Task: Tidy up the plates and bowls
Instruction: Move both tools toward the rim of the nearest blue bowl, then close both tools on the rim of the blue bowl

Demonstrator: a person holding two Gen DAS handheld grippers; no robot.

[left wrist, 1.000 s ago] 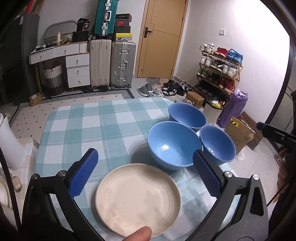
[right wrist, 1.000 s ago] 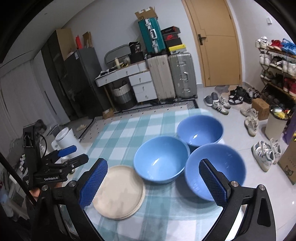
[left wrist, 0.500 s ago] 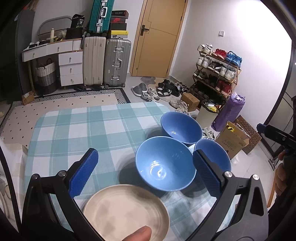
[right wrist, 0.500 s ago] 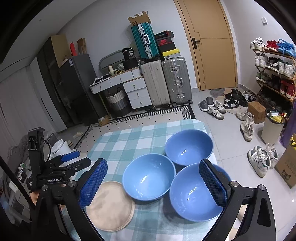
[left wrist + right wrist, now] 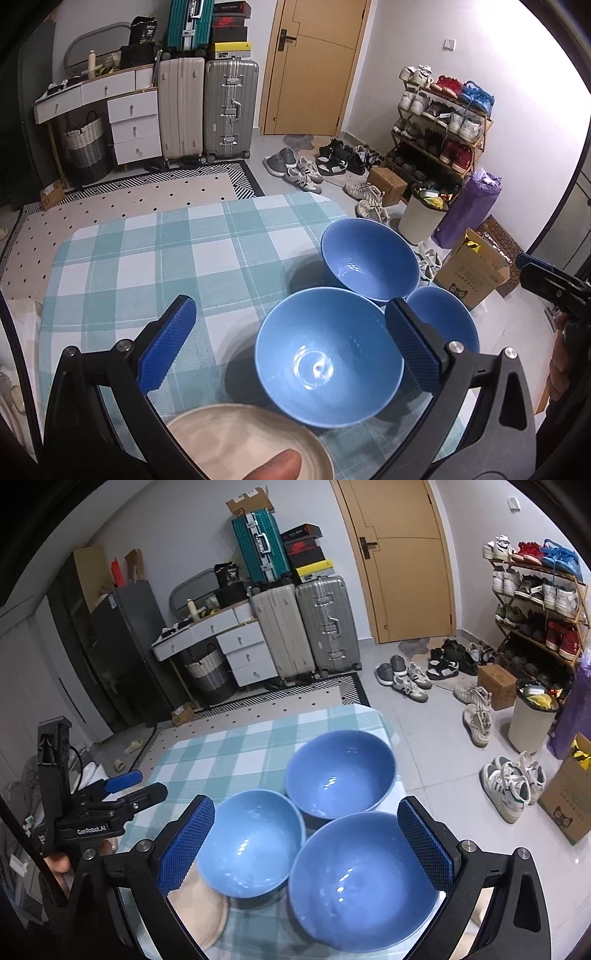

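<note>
Three blue bowls stand close together on the checked tablecloth (image 5: 155, 258). In the left wrist view the near bowl (image 5: 325, 358) lies between my open left gripper's (image 5: 291, 350) fingers, with the far bowl (image 5: 369, 258) and the right bowl (image 5: 443, 321) behind. A cream plate (image 5: 240, 439) lies at the front. In the right wrist view my open right gripper (image 5: 306, 845) hovers over the right bowl (image 5: 362, 886), beside the middle bowl (image 5: 251, 845) and far bowl (image 5: 340, 771). The plate (image 5: 199, 915) shows at the lower left. Both grippers are empty.
The table's right edge runs just past the bowls, with shoes (image 5: 513, 782), a bin (image 5: 532, 720) and a cardboard box (image 5: 472, 273) on the floor below. Suitcases (image 5: 207, 107) and drawers stand at the back wall. The left gripper shows in the right wrist view (image 5: 125, 786).
Both grippers have moved back towards me and lower over the dishes; the bowls and plate sit lower and larger in both views. Nothing was grasped.
</note>
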